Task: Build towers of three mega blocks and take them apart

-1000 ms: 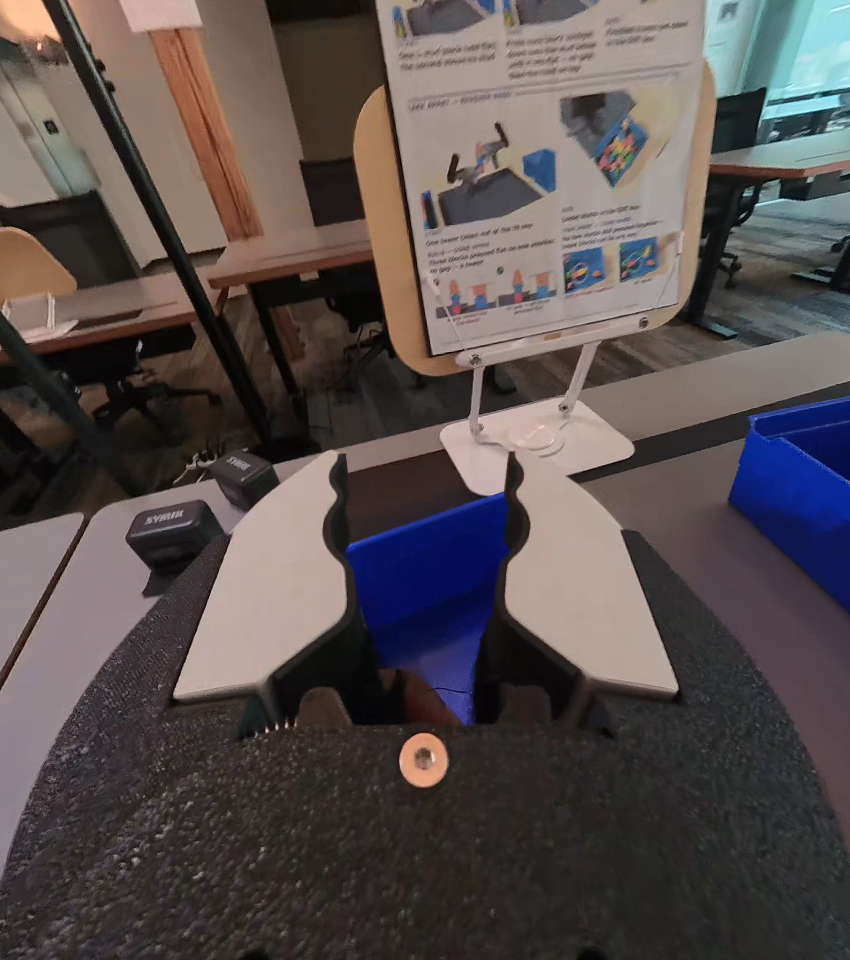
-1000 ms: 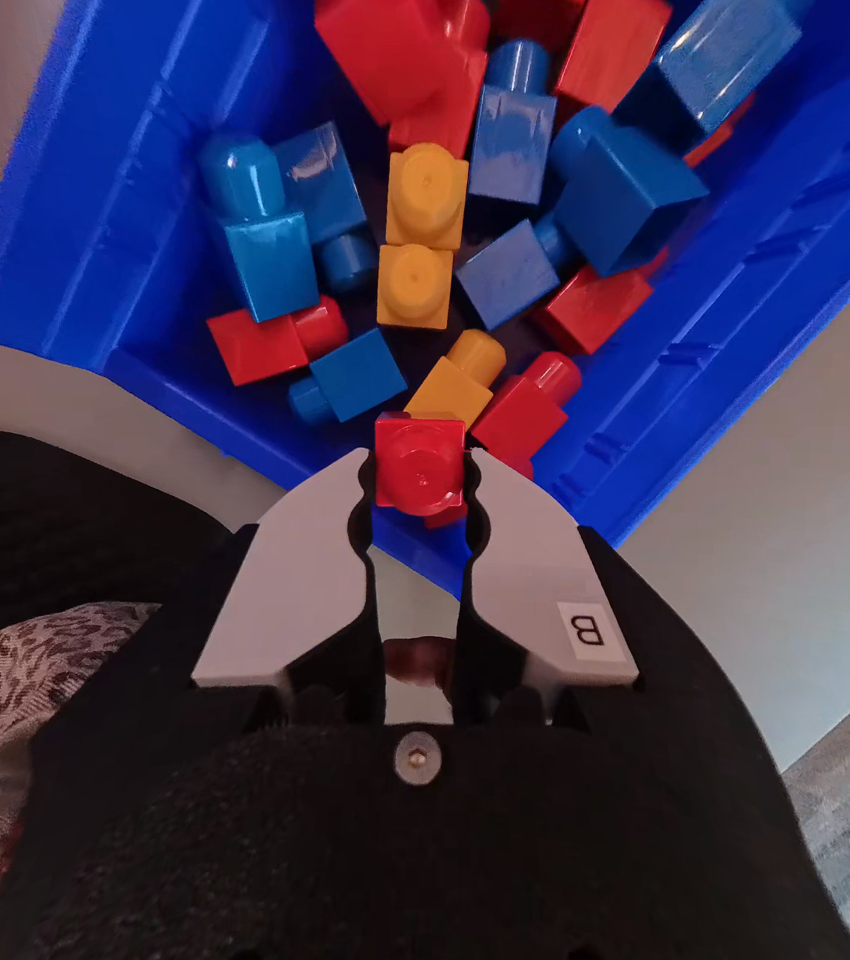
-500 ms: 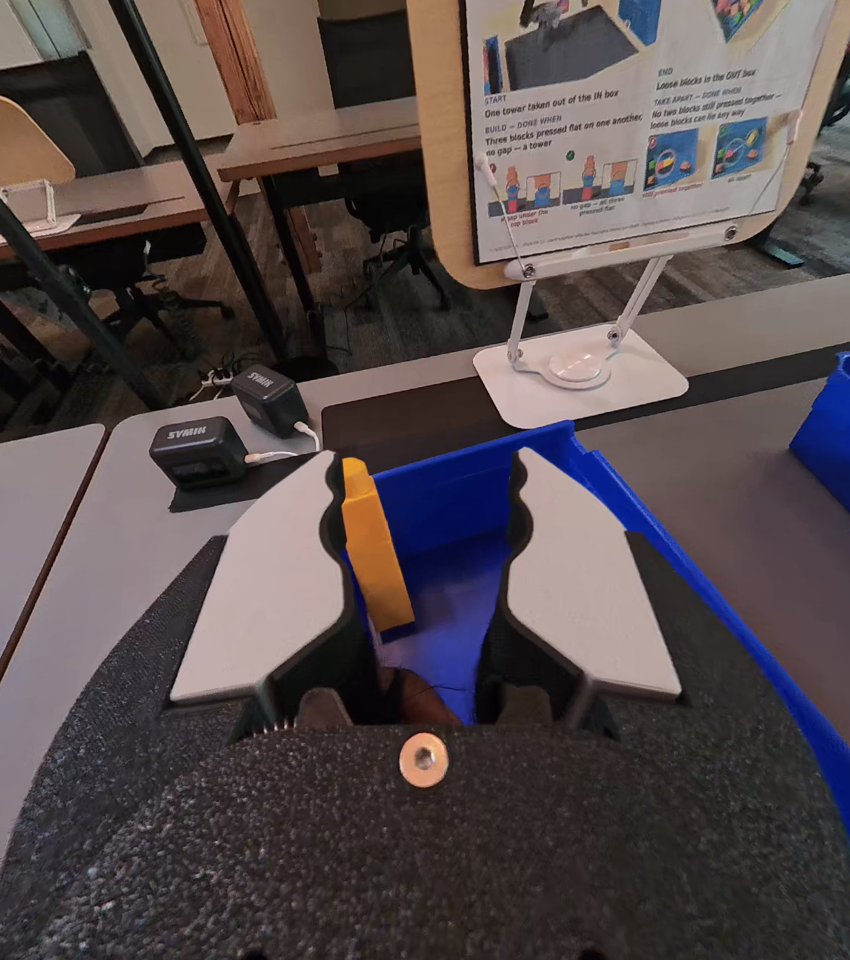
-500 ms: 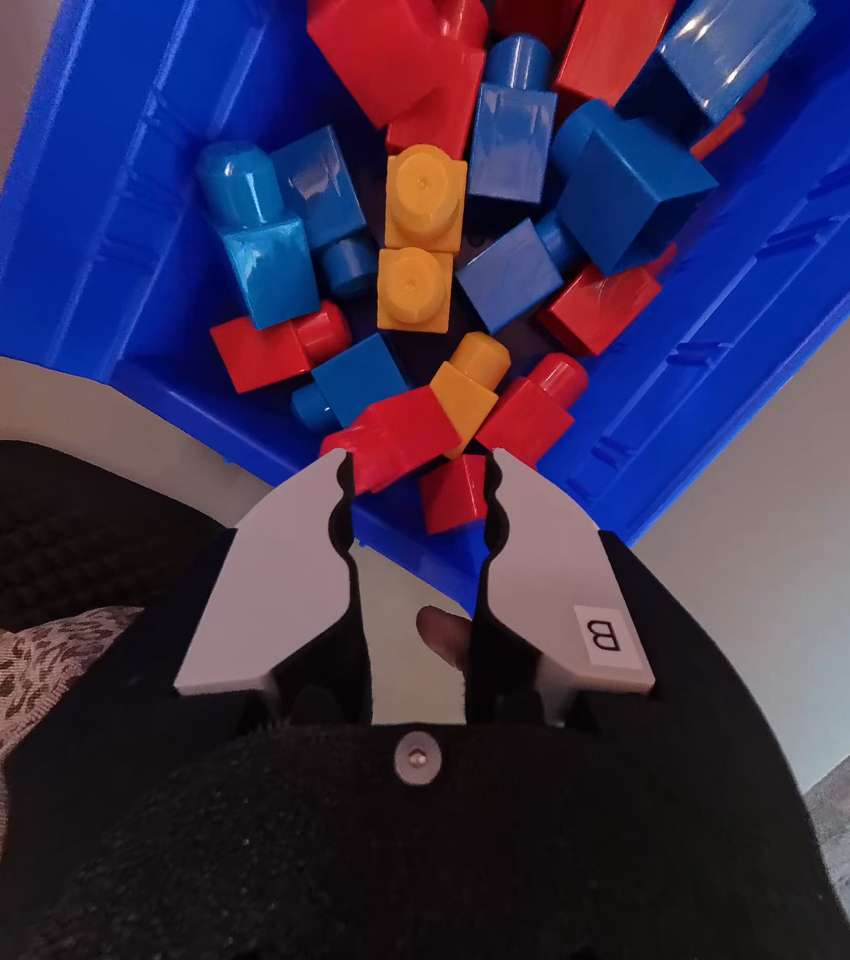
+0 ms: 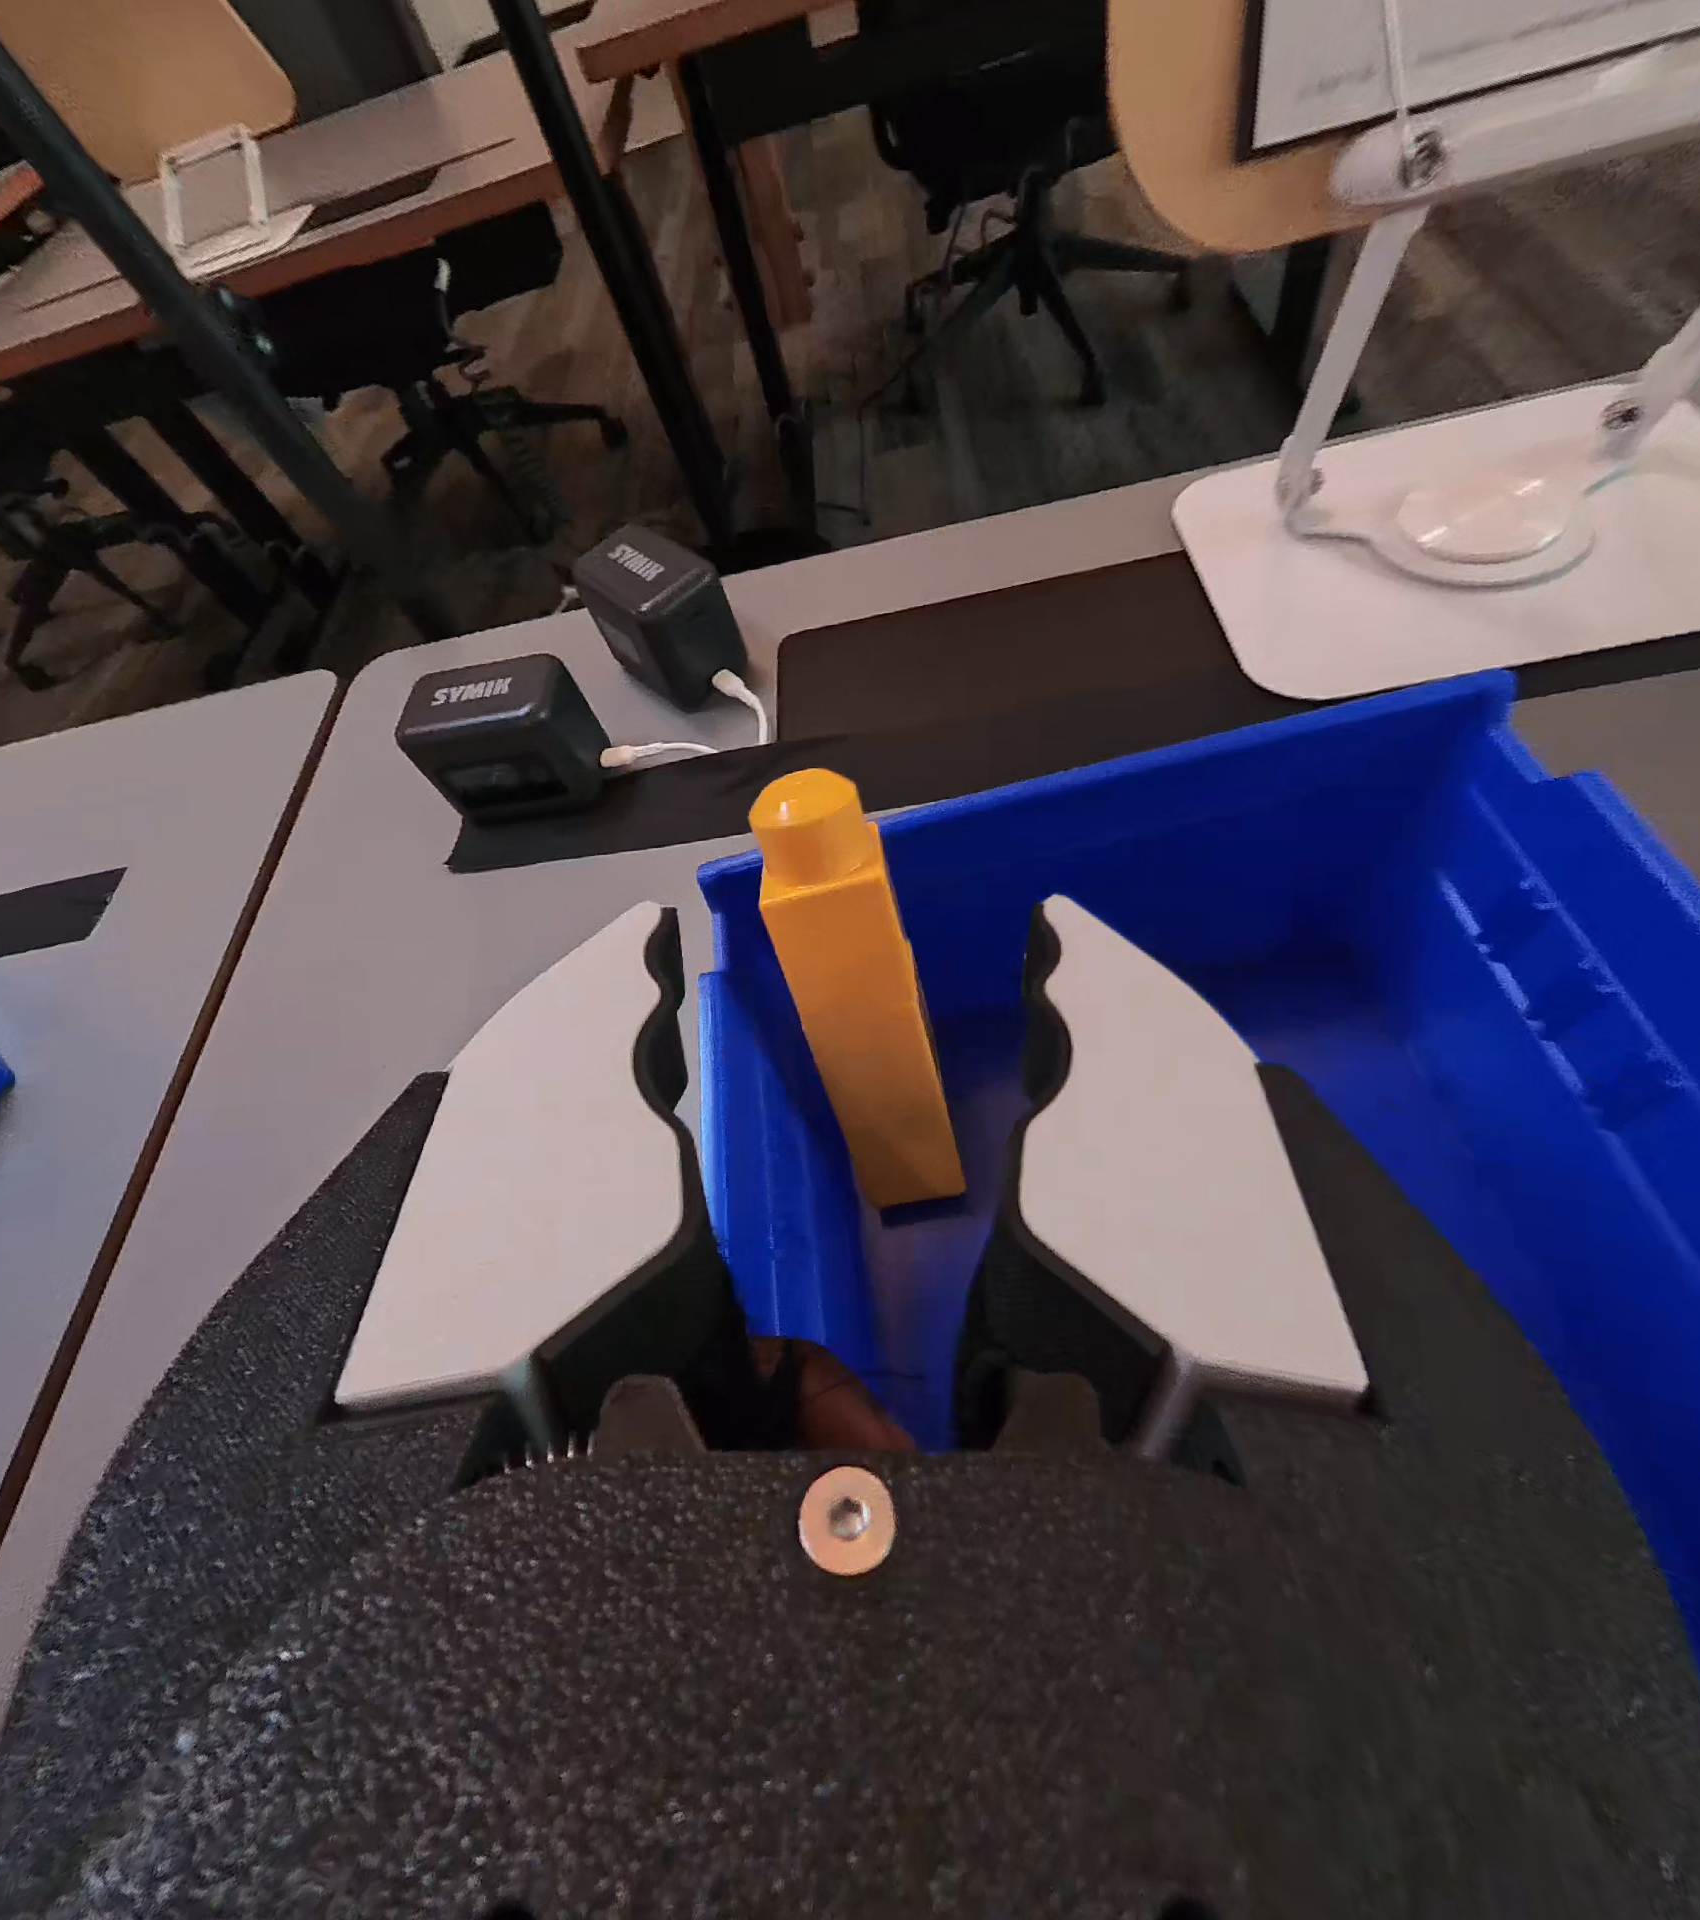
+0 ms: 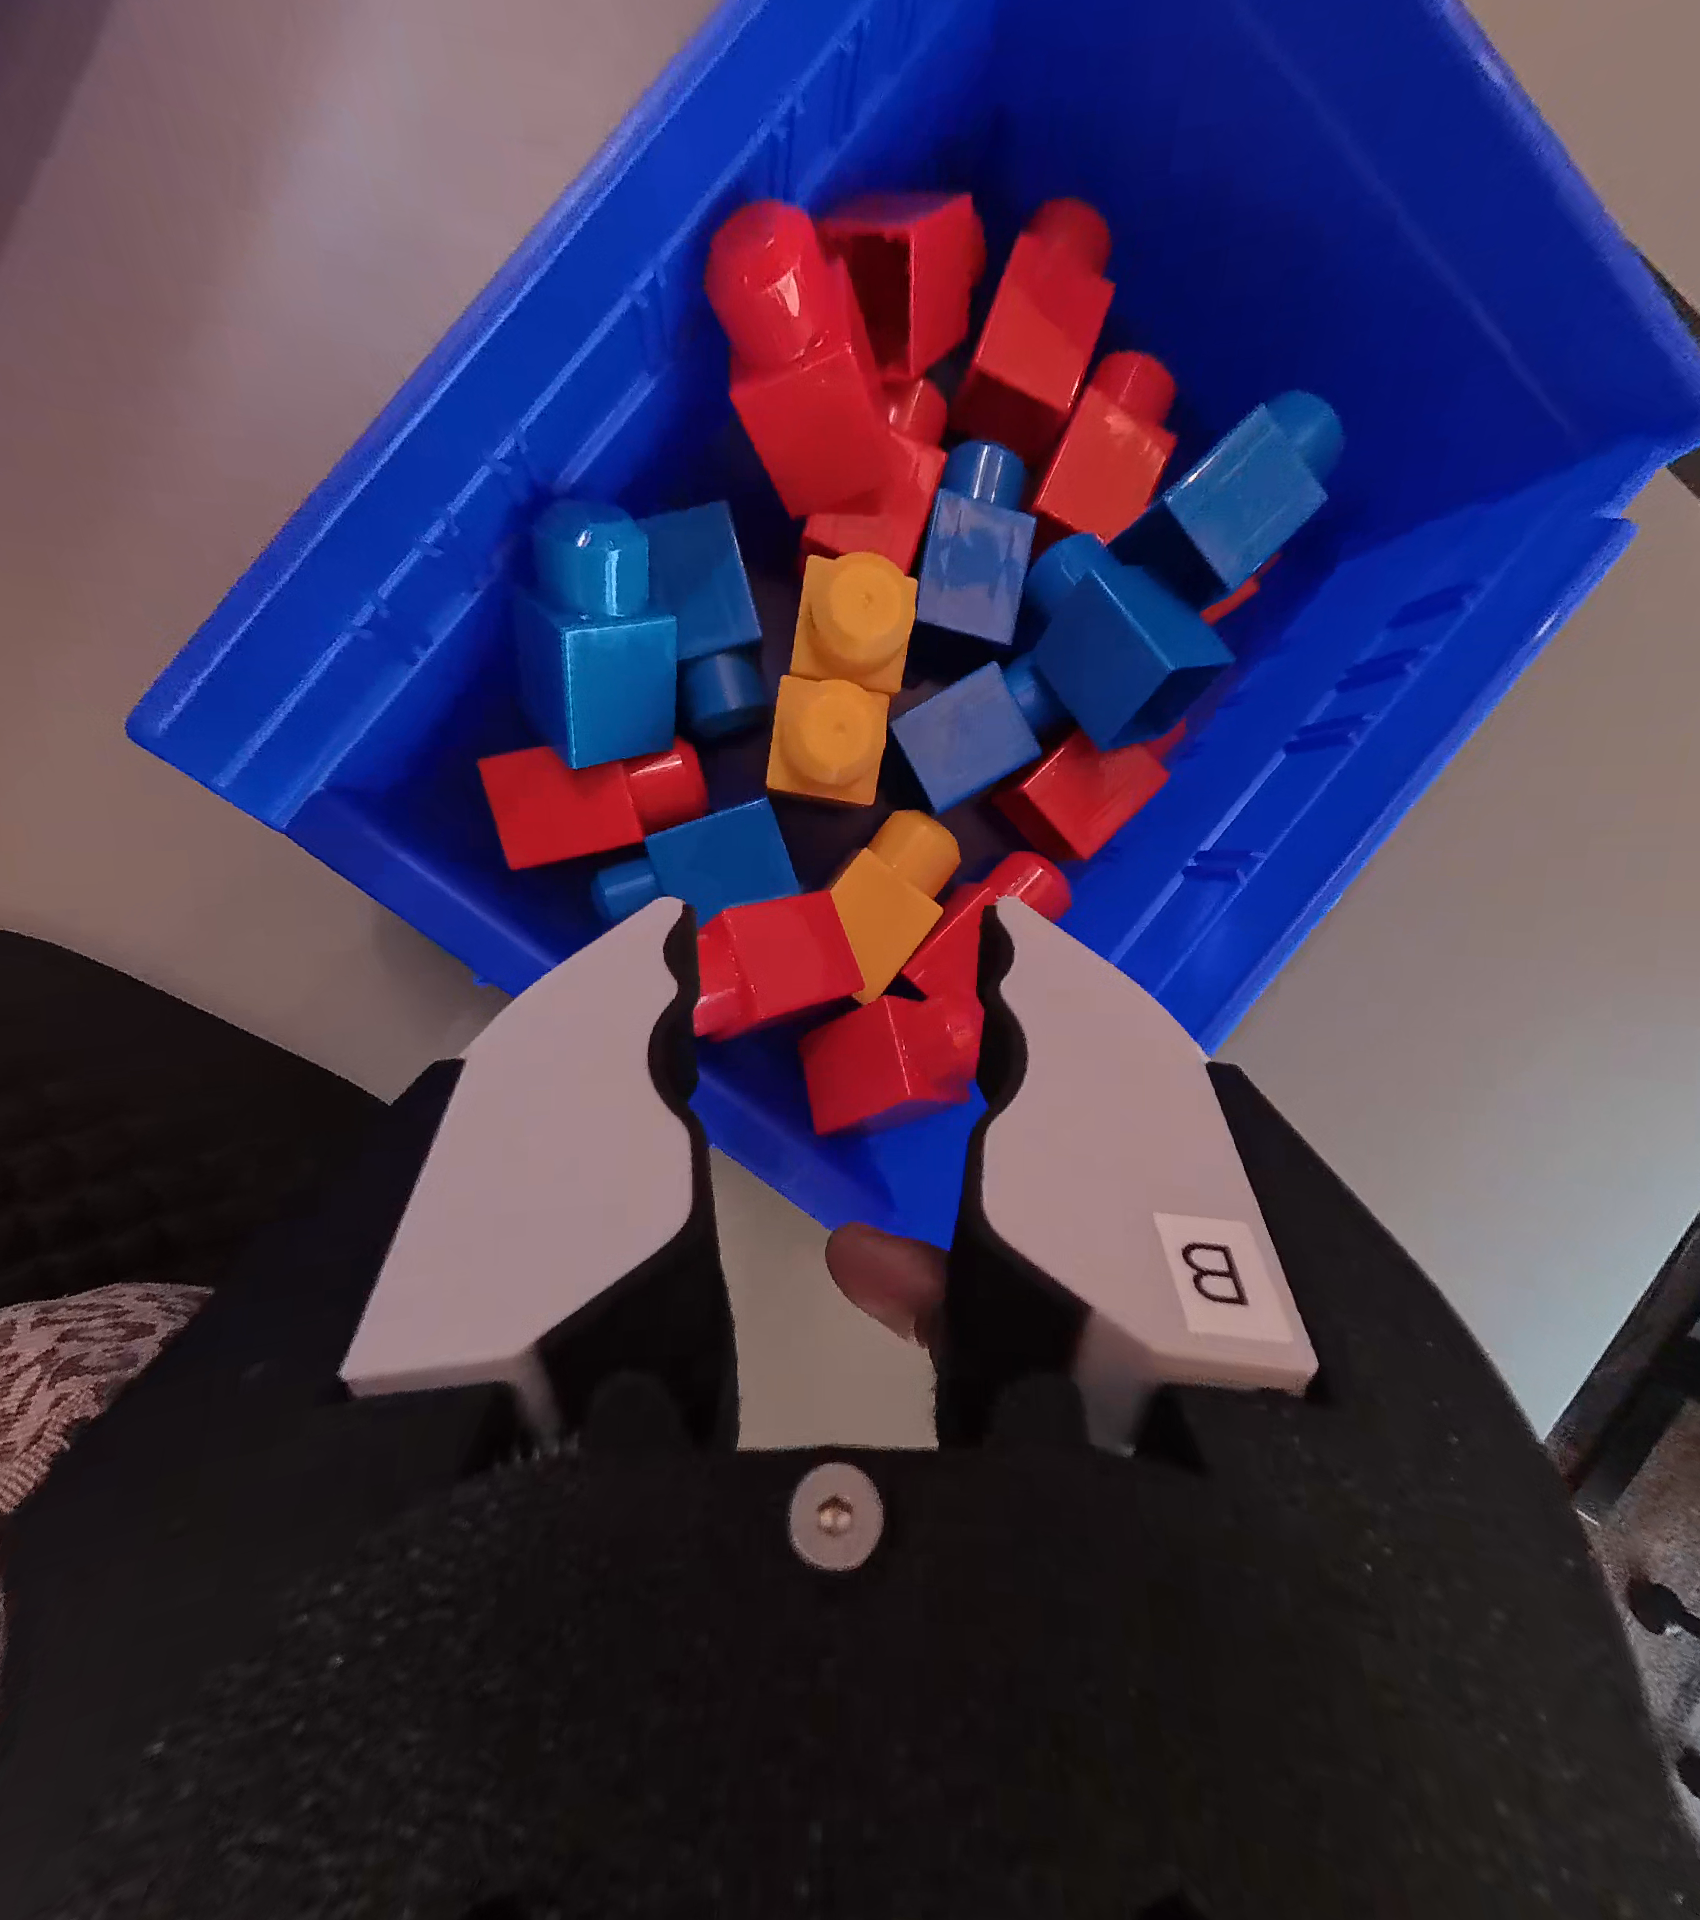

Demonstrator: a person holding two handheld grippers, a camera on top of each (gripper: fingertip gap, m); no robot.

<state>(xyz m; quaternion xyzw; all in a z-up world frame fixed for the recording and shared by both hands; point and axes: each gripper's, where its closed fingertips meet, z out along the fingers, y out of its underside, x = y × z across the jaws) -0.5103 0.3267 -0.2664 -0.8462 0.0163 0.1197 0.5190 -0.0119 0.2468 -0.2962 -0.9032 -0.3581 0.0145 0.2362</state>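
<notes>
here, the left gripper [image 5: 851, 997] gapes around a yellow tower [image 5: 861, 1039], ready to grab it; the right gripper [image 6: 835, 987], wide and empty, hangs over loose blocks [image 6: 830, 675].

Orange tower [image 5: 856, 1023] in blue bin [image 5: 1365, 831]; red, blue, orange blocks [image 6: 830, 717]; grey fingers [image 5: 534, 1153]

Grey tabletop [image 5: 150, 935] is running across the near ground, black mat [image 5: 981, 675] lying on it. Behind, wood-topped desks [image 5: 389, 197] and black office chairs [image 5: 991, 156] are standing on a mottled brown floor [image 5: 929, 416]. Black slanted poles [image 5: 607, 260] are crossing the view. Soft indoor light is falling evenly.
</notes>
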